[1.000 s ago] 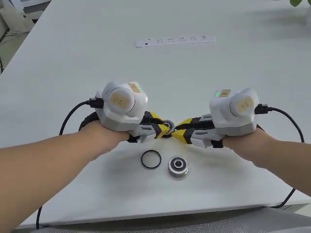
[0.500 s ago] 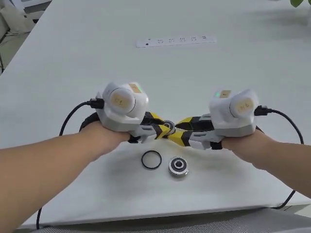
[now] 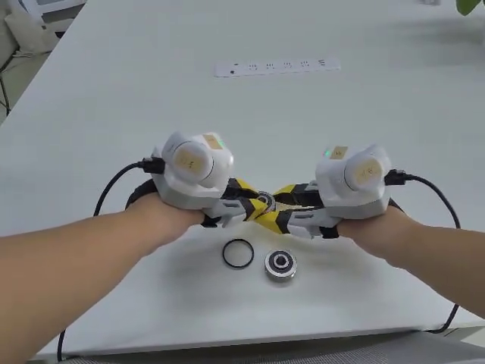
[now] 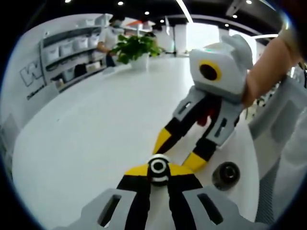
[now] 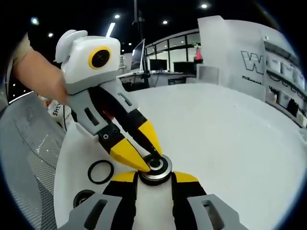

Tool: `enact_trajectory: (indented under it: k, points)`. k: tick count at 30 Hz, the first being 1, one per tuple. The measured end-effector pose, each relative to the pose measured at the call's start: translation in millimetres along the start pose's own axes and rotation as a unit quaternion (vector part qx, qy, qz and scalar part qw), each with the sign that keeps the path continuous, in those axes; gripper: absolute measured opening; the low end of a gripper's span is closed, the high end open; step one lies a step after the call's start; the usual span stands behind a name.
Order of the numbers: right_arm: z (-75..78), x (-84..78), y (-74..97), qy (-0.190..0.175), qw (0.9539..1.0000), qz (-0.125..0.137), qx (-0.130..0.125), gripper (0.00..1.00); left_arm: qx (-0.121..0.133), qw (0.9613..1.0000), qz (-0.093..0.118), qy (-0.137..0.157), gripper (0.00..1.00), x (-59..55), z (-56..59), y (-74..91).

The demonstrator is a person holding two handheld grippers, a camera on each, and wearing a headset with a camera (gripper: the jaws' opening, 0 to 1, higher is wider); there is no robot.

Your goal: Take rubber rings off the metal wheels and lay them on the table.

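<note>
Above the surface's (image 3: 114,91) near edge: left claw (image 5: 149,159) pinched narrow on the held wheel's (image 5: 157,166) rim; right claw (image 5: 154,177) spans that wheel, gripping it. Judgement: brace with the right, peel outward with the left. Right gripper view gives the tip contact; head view gives the loose ring (image 3: 238,253) and second wheel (image 3: 280,264) side by side.

**Head view.** 2 hand-held grippers face each other above the near part of a white table (image 3: 114,98). The left gripper (image 3: 254,206) and the right gripper (image 3: 276,208) bring their yellow-and-black jaws together on 1 small metal wheel (image 3: 264,201), held clear of the tabletop. Nearer the viewer, 1 loose black rubber ring (image 3: 238,253) lies flat on the table, with a 2nd wheel (image 3: 280,264) just beside it on its right. A white power strip (image 3: 277,67) lies well beyond.
</note>
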State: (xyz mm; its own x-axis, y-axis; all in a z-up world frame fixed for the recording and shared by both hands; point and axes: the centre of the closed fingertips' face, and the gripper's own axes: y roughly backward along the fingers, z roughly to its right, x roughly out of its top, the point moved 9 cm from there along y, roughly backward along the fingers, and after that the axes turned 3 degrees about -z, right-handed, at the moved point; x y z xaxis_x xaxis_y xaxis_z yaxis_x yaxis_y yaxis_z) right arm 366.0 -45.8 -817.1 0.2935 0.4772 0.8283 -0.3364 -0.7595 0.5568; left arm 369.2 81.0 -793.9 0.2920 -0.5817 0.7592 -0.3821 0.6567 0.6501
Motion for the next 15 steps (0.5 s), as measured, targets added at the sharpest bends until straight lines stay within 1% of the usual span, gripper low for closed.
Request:
enact_trajectory:
  k: [1, 2, 5, 8, 11, 15]
  points:
    - [1.2, -1.9, 2.1, -0.002, 1.0, -0.006, 0.002, 0.24, 0.0, 1.0, 0.0, 0.0, 0.14, -0.1, -0.2, -0.1]
    - [2.6, -1.9, 2.9, -0.006, 1.0, 0.0, 0.003, 0.23, 0.0, 1.0, 0.0, 0.0, 0.14, 0.0, -0.2, 0.0]
    - [0.7, -2.8, 5.0, -0.001, 1.0, 0.0, 0.002, 0.21, 0.001, 1.0, 0.0, 0.0, 0.13, 0.0, -0.3, -0.1]
    - [2.0, -4.9, 6.7, 0.0, 1.0, -0.002, 0.002, 0.18, 0.001, 1.0, 0.0, 0.001, 0.13, 0.0, -0.2, -0.1]
    - [1.6, -6.8, 9.7, -0.004, 1.0, -0.001, 0.002, 0.14, 0.002, 1.0, 0.0, 0.001, 0.13, 0.1, 0.0, 0.0]
    - [1.3, -6.6, 10.4, -0.005, 1.0, -0.002, 0.001, 0.12, 0.002, 1.0, -0.001, 0.002, 0.13, 0.0, -0.7, -0.3]
